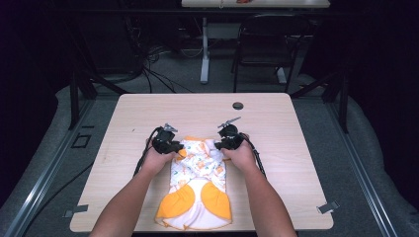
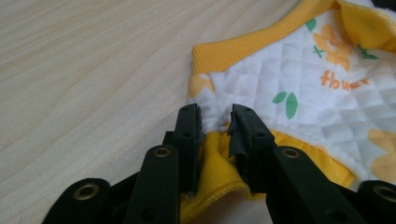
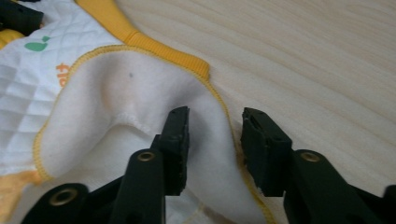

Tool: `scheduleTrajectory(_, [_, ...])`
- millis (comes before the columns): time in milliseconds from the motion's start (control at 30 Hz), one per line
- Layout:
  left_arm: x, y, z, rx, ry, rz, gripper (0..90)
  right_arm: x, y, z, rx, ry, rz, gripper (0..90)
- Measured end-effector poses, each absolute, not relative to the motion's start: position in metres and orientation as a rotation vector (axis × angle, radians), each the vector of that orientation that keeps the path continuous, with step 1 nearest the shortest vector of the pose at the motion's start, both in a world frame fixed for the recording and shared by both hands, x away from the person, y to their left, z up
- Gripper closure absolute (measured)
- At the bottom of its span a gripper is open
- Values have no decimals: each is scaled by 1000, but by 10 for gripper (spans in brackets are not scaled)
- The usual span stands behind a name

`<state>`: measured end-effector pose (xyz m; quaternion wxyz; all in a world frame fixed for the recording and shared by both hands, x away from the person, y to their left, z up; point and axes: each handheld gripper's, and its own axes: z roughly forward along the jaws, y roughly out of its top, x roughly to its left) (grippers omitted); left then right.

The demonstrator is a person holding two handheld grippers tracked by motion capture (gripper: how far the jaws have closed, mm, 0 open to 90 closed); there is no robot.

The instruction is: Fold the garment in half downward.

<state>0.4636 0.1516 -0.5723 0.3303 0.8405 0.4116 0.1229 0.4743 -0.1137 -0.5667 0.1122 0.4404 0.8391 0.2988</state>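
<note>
A small quilted garment (image 1: 197, 182), white with orange flowers and yellow trim, lies flat on the wooden table (image 1: 148, 113), its yellow parts toward the near edge. My left gripper (image 1: 177, 147) sits at the garment's far left corner. In the left gripper view this gripper (image 2: 215, 116) is shut on the garment (image 2: 303, 93), with white and yellow cloth puckered between the jaws. My right gripper (image 1: 220, 144) is at the far right corner. In the right gripper view it (image 3: 215, 119) stands open, its jaws astride the folded-back white lining and yellow-stitched edge (image 3: 140, 93).
A dark cable hole (image 1: 237, 105) is set in the table's far side. Tape tabs mark the near corners (image 1: 74, 212) (image 1: 328, 207). Beyond the table stand a black chair (image 1: 267, 39) and another table's leg (image 1: 204, 49). Bare wood surrounds the garment.
</note>
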Motion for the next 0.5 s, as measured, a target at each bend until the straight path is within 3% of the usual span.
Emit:
scheduleTrajectory(167, [464, 150, -570, 2215, 1071, 281, 826, 472, -113, -568, 1292, 2489, 925, 801])
scheduleTrajectory(500, [464, 149, -570, 2196, 1110, 275, 842, 470, -109, -567, 1245, 2500, 910, 867])
